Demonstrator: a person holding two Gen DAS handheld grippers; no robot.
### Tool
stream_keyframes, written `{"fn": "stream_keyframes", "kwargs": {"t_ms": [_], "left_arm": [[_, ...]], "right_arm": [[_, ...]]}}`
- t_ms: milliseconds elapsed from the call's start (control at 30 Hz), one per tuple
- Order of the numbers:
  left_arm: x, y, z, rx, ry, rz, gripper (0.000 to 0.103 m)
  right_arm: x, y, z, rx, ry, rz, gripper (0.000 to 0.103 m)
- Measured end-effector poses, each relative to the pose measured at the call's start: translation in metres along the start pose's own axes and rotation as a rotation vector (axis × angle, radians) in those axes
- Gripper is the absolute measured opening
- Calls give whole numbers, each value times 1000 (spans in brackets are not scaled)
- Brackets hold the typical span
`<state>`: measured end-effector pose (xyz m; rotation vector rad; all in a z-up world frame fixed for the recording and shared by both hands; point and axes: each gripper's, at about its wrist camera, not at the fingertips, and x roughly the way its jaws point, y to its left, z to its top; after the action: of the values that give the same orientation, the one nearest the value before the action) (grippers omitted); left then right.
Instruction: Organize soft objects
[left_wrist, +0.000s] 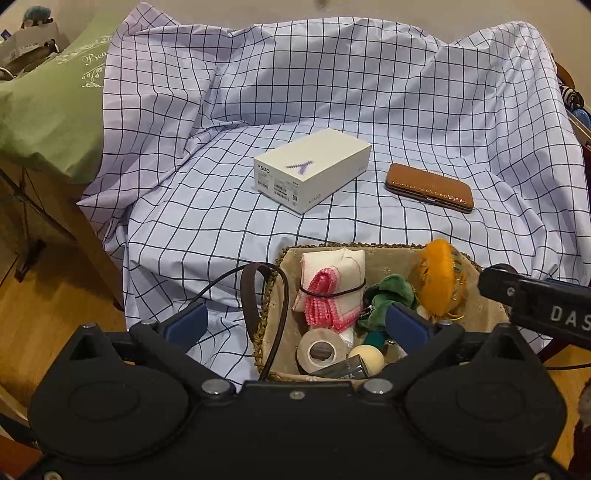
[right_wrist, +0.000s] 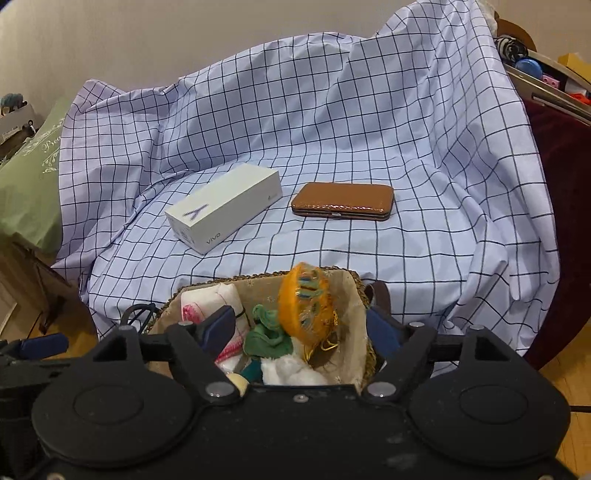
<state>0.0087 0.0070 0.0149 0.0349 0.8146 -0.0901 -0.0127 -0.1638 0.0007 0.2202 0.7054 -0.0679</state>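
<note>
Soft objects fill a woven basket (left_wrist: 491, 306) lined with beige cloth, which sits at the near edge of a surface draped in a pale checked cloth (left_wrist: 406, 92). Inside it, a white folded cloth with pink trim (left_wrist: 332, 291), bound by a dark band, lies at the left. Beside it sits a green plush piece (left_wrist: 391, 291). An orange embroidered pouch (right_wrist: 304, 301) stands upright toward the right wall. A roll of tape (left_wrist: 320, 350) and a cream ball (left_wrist: 366, 359) lie at the near end, and something white and fluffy (right_wrist: 291, 369) shows in the right wrist view.

The left tool (left_wrist: 295, 326) hovers over the basket's left rim, its blue fingers spread wide and holding nothing. The right tool (right_wrist: 301, 332) hangs above the basket, fingers likewise spread wide and empty.

Farther back on the cloth, a white phone box (left_wrist: 314, 170) lies just left of a brown hard case (left_wrist: 430, 187), the two apart. A green cushion (left_wrist: 48, 110) lies at the far left.
</note>
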Motion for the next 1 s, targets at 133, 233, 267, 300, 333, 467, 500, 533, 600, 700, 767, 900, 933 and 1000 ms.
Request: {"fn": "stream_keyframes", "kwargs": {"t_ms": [133,233,267,300,333,467,500,533,600,700,767,900,933,1000], "left_arm": [[-3,-1,0,2,-4,5,100],[-5,-2,0,6,-7,4,100],[-5,-2,-1,7,-7,5,100],[-6,-2,-1,8,-6,7,100],[-6,-2,-1,8,-5,7,100],[-7,-2,-1,3,5,7,100],[-7,-1,-1,2,6,8,100],[-8,-1,-1,0,7,11,100],[-9,0,0,-2,9,11,100],[-9,2,-1,-7,14,10,100],[-8,2,-1,-6,19,11,100],[-7,2,-1,-2,29,14,100],[-7,1,-2,-1,31,13,100],[-7,1,-2,1,33,12,100]], "right_arm": [[-8,-2,-2,-15,-8,-17,81],[-13,-4,-3,-13,-9,-23,85],[-15,-5,-4,-11,-8,-27,87],[-16,-5,-4,-8,-9,-32,88],[-17,-5,-5,-8,-9,-36,88],[-18,-5,-8,-12,-4,-52,88],[-18,-5,-9,-14,-1,-56,88],[-18,-4,-9,-16,1,-59,88],[-18,-2,-11,-18,5,-61,88],[-20,0,-14,-23,8,-65,88],[-20,0,-15,-19,10,-68,89],[-20,-3,-15,-7,15,-78,89],[-20,-3,-15,-5,18,-78,89],[-19,-4,-15,-1,24,-79,89]]}}
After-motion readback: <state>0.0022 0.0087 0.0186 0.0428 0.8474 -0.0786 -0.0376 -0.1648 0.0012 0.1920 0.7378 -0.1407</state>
